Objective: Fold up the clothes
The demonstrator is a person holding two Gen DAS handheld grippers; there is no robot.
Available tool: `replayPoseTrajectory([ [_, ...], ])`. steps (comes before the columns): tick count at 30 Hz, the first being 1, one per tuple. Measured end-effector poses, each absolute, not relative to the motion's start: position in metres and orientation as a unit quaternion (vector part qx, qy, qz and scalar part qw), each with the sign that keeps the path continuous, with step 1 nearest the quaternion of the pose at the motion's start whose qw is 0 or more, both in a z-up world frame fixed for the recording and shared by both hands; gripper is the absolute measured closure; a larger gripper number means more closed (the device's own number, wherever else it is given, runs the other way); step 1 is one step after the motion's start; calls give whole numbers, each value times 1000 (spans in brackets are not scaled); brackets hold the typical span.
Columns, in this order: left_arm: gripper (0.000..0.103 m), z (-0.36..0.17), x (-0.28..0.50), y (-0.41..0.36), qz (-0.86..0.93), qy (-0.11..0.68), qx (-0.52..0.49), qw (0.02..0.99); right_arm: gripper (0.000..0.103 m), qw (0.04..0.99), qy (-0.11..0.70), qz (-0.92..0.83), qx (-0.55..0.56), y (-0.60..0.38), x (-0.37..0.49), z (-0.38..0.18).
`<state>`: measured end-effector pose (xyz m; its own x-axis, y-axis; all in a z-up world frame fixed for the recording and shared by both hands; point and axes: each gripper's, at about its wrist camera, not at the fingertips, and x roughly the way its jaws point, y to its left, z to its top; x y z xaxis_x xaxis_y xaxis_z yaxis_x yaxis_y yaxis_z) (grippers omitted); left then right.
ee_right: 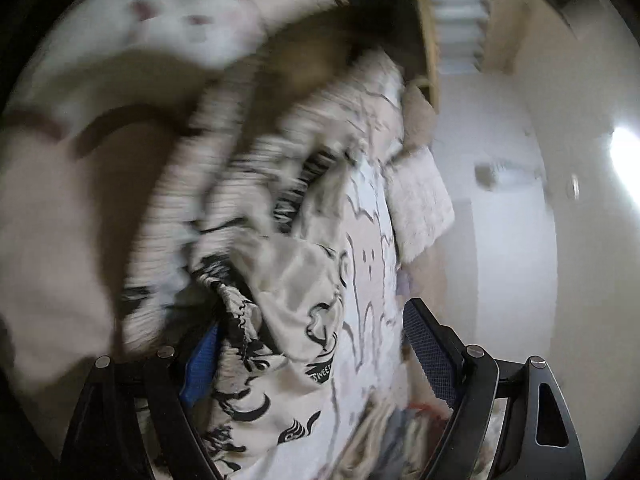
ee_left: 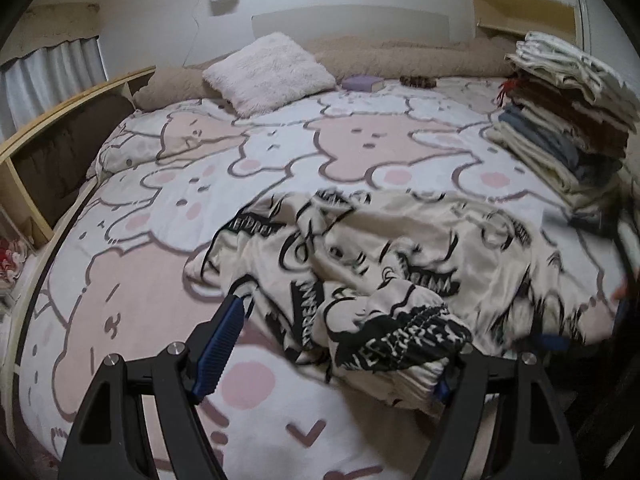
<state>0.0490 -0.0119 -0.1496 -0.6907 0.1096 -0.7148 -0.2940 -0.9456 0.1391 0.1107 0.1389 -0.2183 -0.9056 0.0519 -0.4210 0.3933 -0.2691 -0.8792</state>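
Note:
A cream garment with black graffiti print (ee_left: 392, 264) lies crumpled on the bed in the left wrist view. My left gripper (ee_left: 340, 344) is open just above the bed; its left finger (ee_left: 218, 354) is bare and a fold of the garment drapes over where the right finger is. In the blurred, tilted right wrist view the same garment (ee_right: 288, 320) hangs across the left finger (ee_right: 200, 364). My right gripper (ee_right: 312, 360) is open, its right finger (ee_right: 430, 350) clear of the cloth.
A tall stack of folded clothes (ee_left: 560, 120) stands at the bed's right side. A fluffy white pillow (ee_left: 268, 72) and a purple book (ee_left: 362, 83) lie at the headboard. A wooden shelf (ee_left: 60, 148) runs along the left. The bear-print bedspread (ee_left: 160, 208) covers the bed.

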Motion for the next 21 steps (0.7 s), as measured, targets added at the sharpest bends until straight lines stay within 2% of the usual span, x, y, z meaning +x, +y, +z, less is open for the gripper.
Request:
replayPoseTrajectory([
  [7,25,-175,63,-14,895,123,-419,93,19,35,341,-903,260,213,47,-149],
  [12,25,-185,76,6,890,124,-430,89,19,12,165,-947,274,257,42,-126],
  [15,25,-190,76,19,891,153,-423,61,19,8,102,-956,277,273,45,-121],
  [18,25,-194,72,26,891,174,-418,27,19,-4,78,-957,280,279,55,-121],
  [21,25,-191,54,7,895,138,-422,-40,19,-24,73,-950,304,284,53,-128],
])
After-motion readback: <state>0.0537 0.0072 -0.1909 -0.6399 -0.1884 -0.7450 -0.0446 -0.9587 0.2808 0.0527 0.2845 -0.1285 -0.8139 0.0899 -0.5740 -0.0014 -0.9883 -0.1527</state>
